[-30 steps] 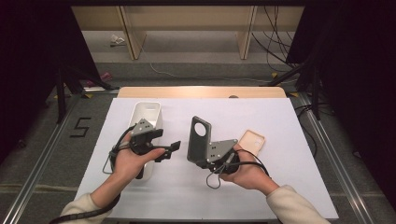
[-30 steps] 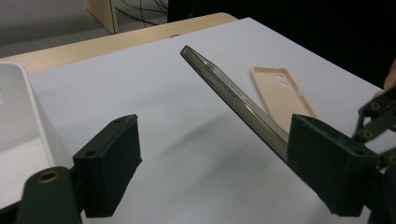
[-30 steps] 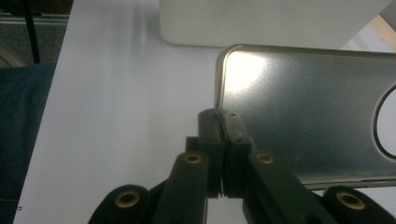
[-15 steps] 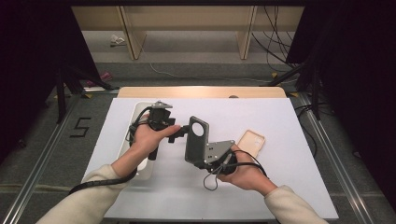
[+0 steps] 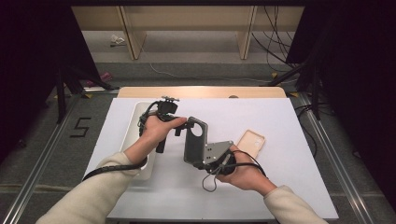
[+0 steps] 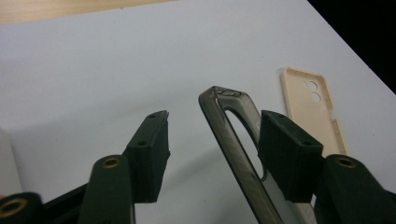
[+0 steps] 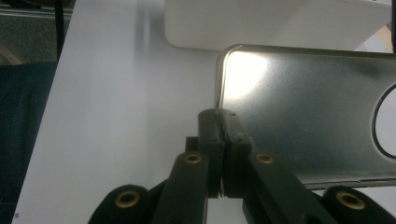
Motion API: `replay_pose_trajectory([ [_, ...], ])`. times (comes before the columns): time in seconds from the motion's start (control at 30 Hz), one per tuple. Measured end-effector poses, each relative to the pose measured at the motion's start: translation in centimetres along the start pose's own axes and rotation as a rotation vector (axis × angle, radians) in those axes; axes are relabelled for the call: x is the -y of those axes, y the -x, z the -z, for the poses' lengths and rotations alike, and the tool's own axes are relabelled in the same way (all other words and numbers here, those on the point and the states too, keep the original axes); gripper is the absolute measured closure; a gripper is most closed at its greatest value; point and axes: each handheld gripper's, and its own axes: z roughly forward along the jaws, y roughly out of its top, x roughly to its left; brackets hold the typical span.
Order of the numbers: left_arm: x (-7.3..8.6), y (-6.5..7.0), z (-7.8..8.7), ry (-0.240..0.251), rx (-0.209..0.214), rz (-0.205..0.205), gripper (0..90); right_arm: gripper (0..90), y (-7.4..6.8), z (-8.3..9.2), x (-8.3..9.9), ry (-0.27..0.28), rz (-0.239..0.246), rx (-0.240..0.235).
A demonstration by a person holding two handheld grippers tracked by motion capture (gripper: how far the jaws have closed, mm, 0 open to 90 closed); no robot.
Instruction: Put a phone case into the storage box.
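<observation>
A smoky grey, half-transparent phone case [image 5: 194, 140] is seen, and a second phone case [image 5: 251, 143] is pale beige. The tray [image 5: 133, 140] is white, on a bench [image 5: 280, 116] covered in plain white. The claw pads [image 6: 287, 154] are black, with brass-coloured rivets.

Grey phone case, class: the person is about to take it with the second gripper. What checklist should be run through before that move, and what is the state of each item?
1. Right gripper shut on the edge of the grey phone case: ok.
2. Case's top end lies between the fingers of the left gripper, which have just been closing: ok.
3. Both left fingers pressing on the case: not ok; one stands apart from it.
4. The other left finger touching the case: cannot tell.
5. Beige phone case lies apart on the table: ok.
</observation>
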Motion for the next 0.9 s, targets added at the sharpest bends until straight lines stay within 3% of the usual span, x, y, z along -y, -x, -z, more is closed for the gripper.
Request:
replay_pose_trajectory([
  [0.27,0.3,-0.2,-0.6,-0.025,0.022,0.039,56.6,89.4,-0.1,-0.1,-0.2,-0.008,0.013,0.003],
  [0.4,0.4,-0.3,-0.4,0.003,0.035,0.069,67.9,89.3,-0.1,-0.1,-0.1,-0.014,0.016,0.004],
  [0.63,0.3,0.3,0.1,0.04,0.07,0.078,74.0,89.3,-0.3,-0.6,0.0,-0.053,0.047,0.01],
  [0.83,0.4,1.0,0.7,0.078,0.112,0.062,80.6,88.4,-0.3,-1.2,0.3,-0.083,0.052,0.013],
  [0.9,0.6,1.4,1.0,0.104,0.049,-0.028,81.8,86.6,-0.3,-1.3,0.4,-0.089,0.052,0.02],
])
